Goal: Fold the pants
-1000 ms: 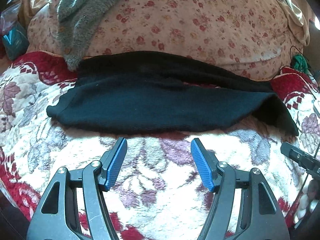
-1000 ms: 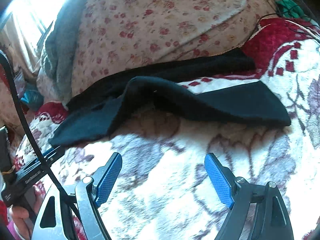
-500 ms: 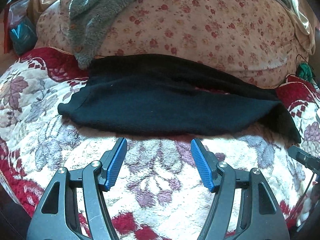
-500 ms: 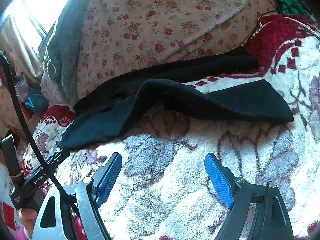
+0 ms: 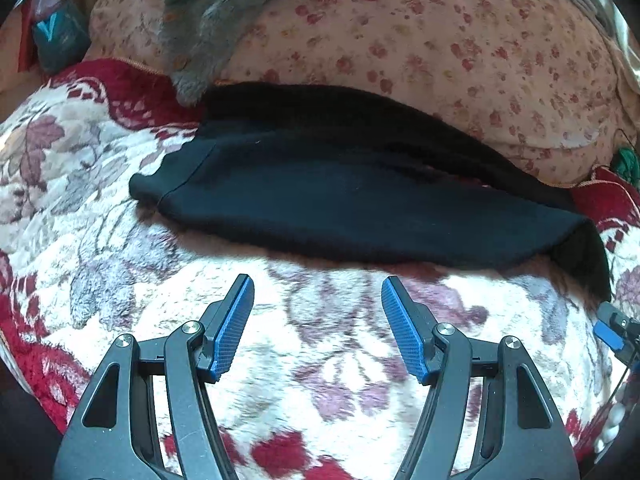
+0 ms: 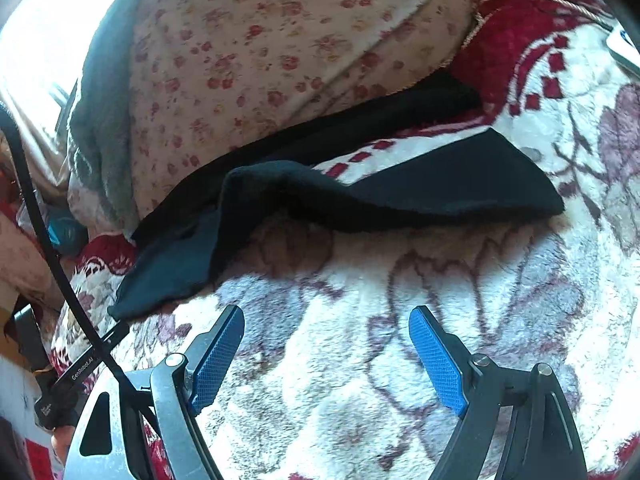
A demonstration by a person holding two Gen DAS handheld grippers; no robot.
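Black pants [image 5: 340, 192] lie stretched sideways across a white and red flowered blanket [image 5: 320, 360], their far edge against a floral pillow. In the right wrist view the same pants [image 6: 440, 196] show a raised fold in the middle and a flat end at the right. My left gripper [image 5: 318, 320] hovers open above the blanket, just short of the pants' near edge, with nothing between its blue pads. My right gripper [image 6: 326, 354] is open too and holds nothing, a short way in front of the pants. Its blue tip [image 5: 608, 334] peeks in at the right edge of the left wrist view.
A big floral pillow [image 5: 440, 48] rises behind the pants, with a grey fleece cloth [image 5: 216, 20] draped over its left side. A teal packet [image 5: 60, 36] sits at the far left and a green cable bundle [image 5: 626, 162] at the far right. A black cable [image 6: 48, 240] hangs left.
Both grippers have shifted: the pants slid rightward in the left wrist view and sit slightly lower and larger in the right wrist view. Both stayed open.
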